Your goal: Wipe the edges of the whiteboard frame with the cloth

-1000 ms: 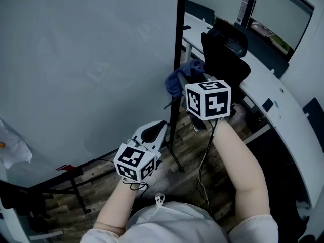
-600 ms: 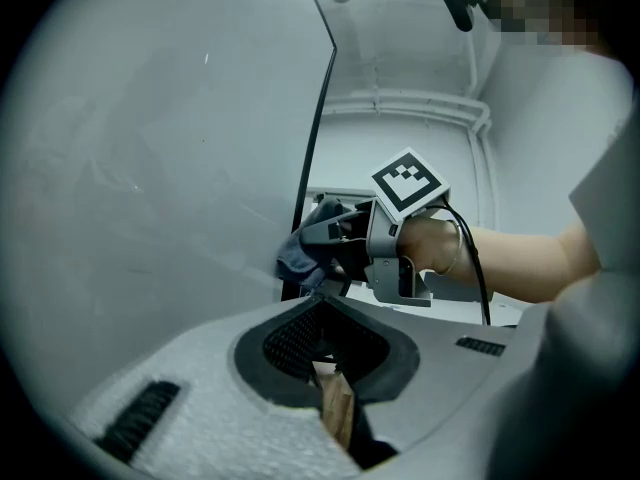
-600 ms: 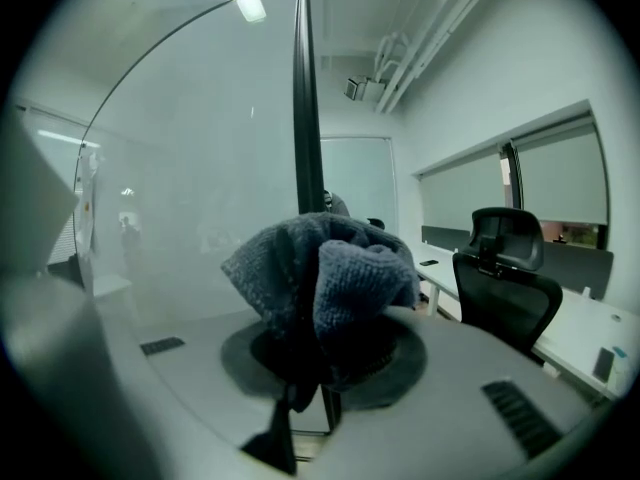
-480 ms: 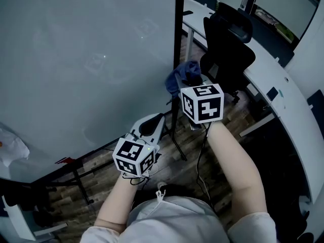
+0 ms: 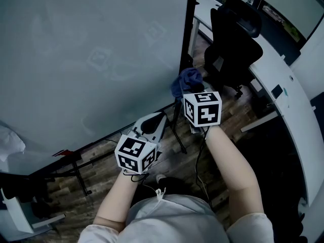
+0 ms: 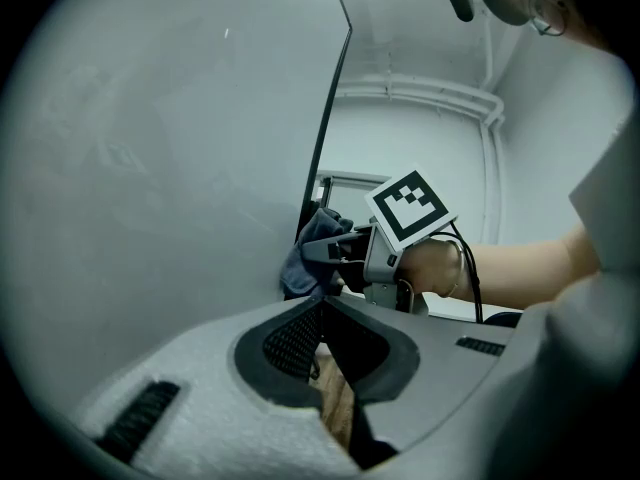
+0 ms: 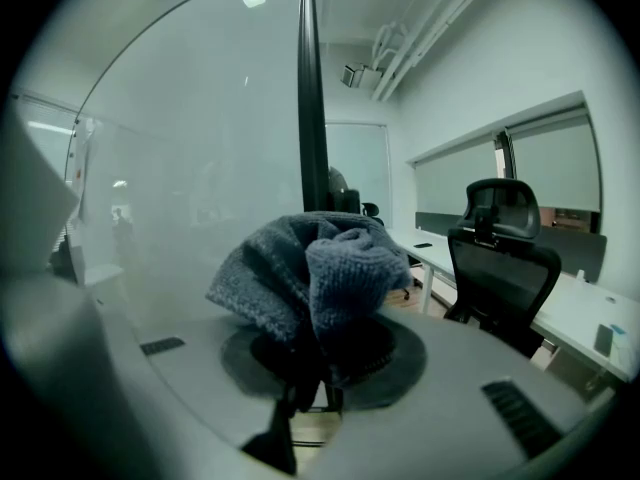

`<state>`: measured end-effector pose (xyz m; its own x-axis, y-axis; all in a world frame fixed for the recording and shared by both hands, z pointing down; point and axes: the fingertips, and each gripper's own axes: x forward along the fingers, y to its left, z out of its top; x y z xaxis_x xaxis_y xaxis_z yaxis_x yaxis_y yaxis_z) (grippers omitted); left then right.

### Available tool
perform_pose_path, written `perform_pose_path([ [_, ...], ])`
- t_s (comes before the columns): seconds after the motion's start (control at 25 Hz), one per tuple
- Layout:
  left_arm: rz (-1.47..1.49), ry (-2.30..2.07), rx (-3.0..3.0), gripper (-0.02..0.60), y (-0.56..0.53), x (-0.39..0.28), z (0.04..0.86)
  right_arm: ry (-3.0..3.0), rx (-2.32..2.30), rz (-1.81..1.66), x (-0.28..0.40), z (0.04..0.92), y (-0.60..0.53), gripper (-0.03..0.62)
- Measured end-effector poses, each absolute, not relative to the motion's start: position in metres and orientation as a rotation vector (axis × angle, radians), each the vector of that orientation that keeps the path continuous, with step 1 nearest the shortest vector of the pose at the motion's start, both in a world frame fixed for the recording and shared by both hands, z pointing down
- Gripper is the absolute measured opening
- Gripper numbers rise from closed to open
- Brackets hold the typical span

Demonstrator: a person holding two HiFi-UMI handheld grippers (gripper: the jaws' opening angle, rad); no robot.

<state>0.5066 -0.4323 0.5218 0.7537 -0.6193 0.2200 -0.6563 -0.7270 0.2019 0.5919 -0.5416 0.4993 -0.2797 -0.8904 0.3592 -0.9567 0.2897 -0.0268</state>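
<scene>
Your right hand-held gripper point(image 7: 315, 373) is clamped on the cloth point(image 7: 310, 263). It pinches a bunched fold low down, so most of the fabric mushrooms out above the jaws. Your left hand-held gripper point(image 6: 322, 333) has its jaws drawn together at the tips with nothing between them. It hangs lower and to the left, pointing toward the board.

The cloth is a thick, ribbed, blue-grey knit that looks soft and light. It should fold around an edge readily, but it could slip out of a shallow pinch. A hold deep in the bundle, as you have it, seems the safer one. The cloth sits just beside the right upright of the whiteboard frame point(image 7: 308, 88), toward its lower part; I cannot tell whether it touches the frame.

That frame is a thin, dark, straight strip, probably hard and smooth. The whiteboard point(image 5: 101, 59) panel beside it is pale, glossy and faintly smudged. Further out stand a black office chair point(image 5: 235, 39), a white curved counter point(image 5: 283, 80) and a wood-plank floor point(image 5: 101, 173).
</scene>
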Motion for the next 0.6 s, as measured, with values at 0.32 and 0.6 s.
perform_pose_path([
  [0.32,0.263,-1.0,2.586,0.02,-0.439,0.502,0.574,-2.219,1.642,0.437,0.594,0.561,-0.541,0.077],
  [0.6,0.355,-0.971,2.554,0.02,-0.43,0.505,0.616,-2.155,1.582,0.584,0.595,0.622,-0.541,0.077],
])
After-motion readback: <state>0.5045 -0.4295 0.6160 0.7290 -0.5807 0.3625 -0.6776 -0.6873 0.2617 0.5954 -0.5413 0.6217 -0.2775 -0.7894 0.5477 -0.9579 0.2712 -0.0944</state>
